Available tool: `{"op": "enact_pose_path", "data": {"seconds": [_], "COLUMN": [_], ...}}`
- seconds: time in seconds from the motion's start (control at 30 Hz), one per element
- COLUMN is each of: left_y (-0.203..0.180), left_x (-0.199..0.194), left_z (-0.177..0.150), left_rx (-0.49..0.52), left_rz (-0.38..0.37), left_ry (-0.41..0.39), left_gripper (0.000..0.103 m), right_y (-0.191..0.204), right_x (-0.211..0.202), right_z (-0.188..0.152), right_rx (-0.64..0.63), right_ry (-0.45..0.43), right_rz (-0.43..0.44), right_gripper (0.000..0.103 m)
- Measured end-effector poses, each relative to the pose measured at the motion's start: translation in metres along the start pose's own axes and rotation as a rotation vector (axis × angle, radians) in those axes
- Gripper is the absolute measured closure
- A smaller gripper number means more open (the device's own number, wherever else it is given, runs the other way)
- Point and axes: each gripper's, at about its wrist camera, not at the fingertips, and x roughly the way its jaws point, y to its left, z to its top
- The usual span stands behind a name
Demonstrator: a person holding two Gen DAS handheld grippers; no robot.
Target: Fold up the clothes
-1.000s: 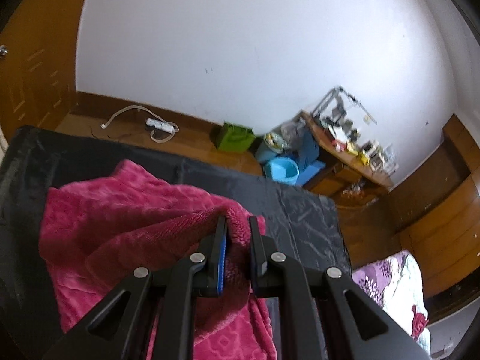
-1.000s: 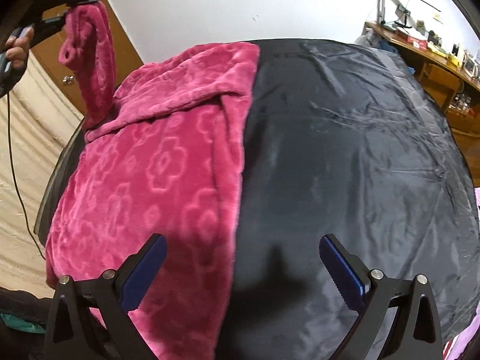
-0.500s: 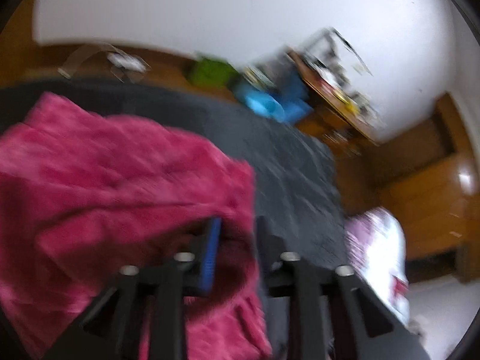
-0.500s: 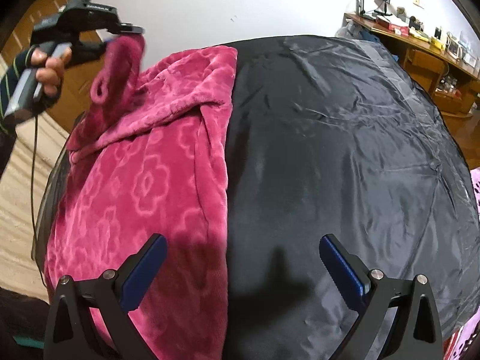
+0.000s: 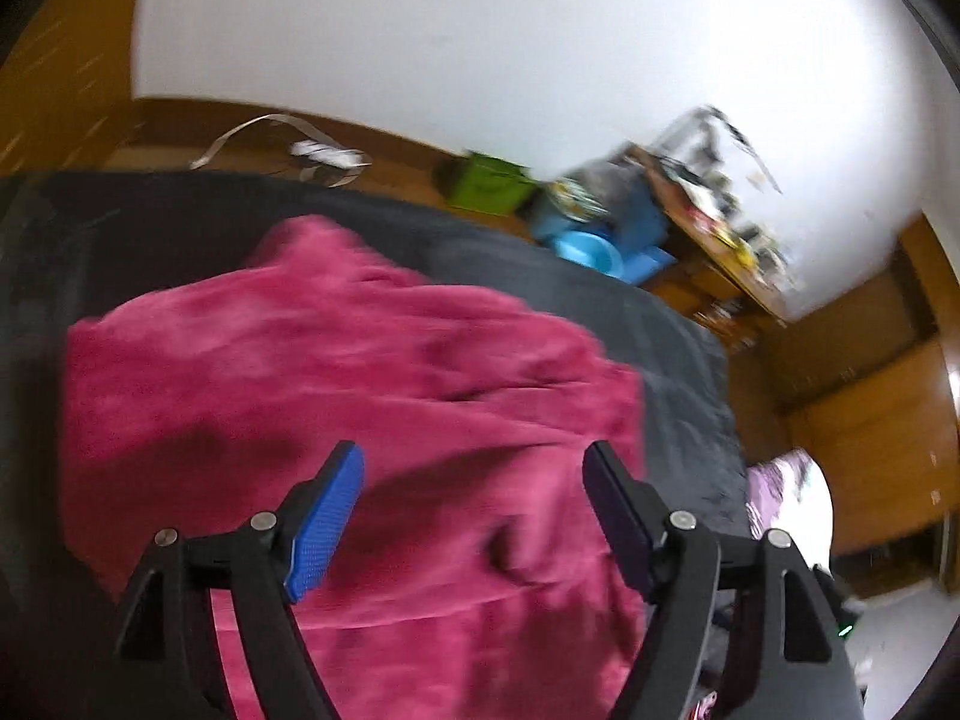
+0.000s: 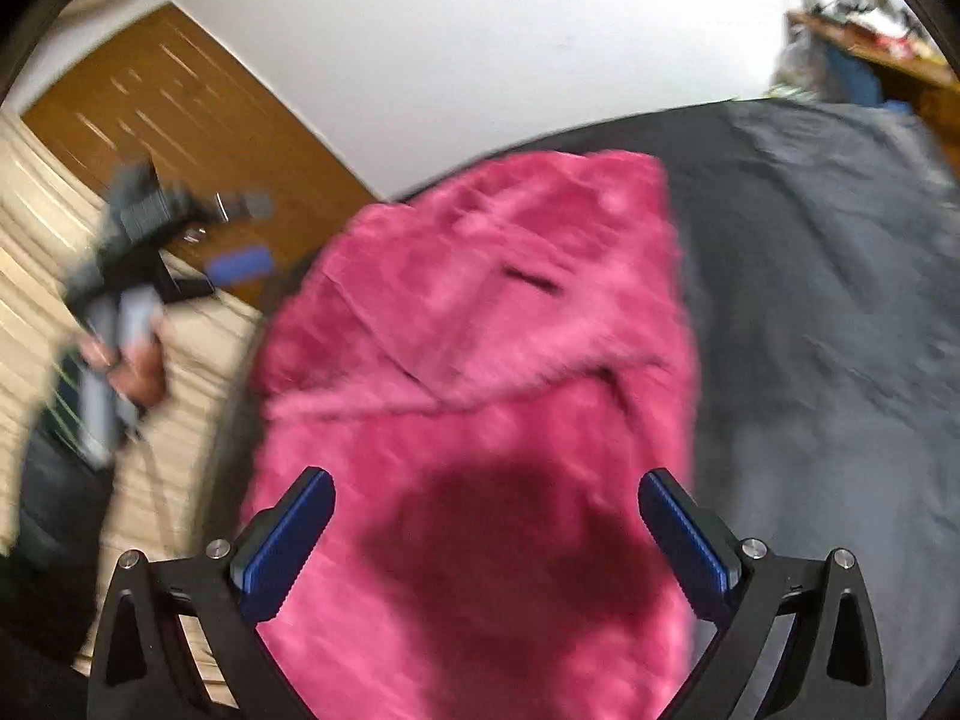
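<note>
A dark sheet [image 6: 840,312] covers the wide surface under both claws, wrinkled and faintly shiny, and on it lies the pink fleece garment [image 6: 480,360], plush and thick, with a paler raised pattern that the motion blur smears into blotches. The garment is folded lengthwise into a long band: one straight edge runs down its right side against the bare sheet, and a flap lies diagonally across its middle with a small dark slit above it. From the right wrist camera the right claw [image 6: 486,531] hangs over the near part of the garment with its blue-padded fingers [image 6: 282,546] spread wide and nothing between them; its shadow falls as a dark patch on the fleece directly ahead of the gap. The fabric reaches forward and away from this claw, and the bare sheet stretches off to its right. From the left wrist camera the left claw [image 5: 471,516] also stands wide apart and empty, above the garment [image 5: 360,372], which fills the view below and ahead of it, rumpled into soft ridges. In the right wrist view that left claw [image 6: 231,234] shows as a blur held in a hand [image 6: 129,360], off the garment's left edge and clear of the cloth.
</note>
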Motion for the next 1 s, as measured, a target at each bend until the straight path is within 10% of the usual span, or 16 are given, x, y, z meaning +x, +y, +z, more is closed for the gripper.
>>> {"op": "enact_pose_path", "data": {"seconds": [0.27, 0.57, 1.0], "left_y": [0.095, 0.106, 0.11], "left_x": [0.007, 0.034, 0.054], "left_z": [-0.019, -0.028, -0.028], "left_rx": [-0.15, -0.13, -0.082], "left_rz": [0.073, 0.071, 0.08], "left_ry": [0.005, 0.04, 0.069], "left_gripper": [0.024, 0.024, 0.024], "right_y": [-0.014, -0.043, -0.032], "right_x": [0.063, 0.101, 0.122], "right_z": [0.053, 0.078, 0.11], "right_rx": [0.183, 0.419, 0.25], "right_ry": [0.068, 0.058, -0.021], "right_rz": [0.114, 0.261, -0.057], "right_gripper": [0.006, 0.019, 0.079]}}
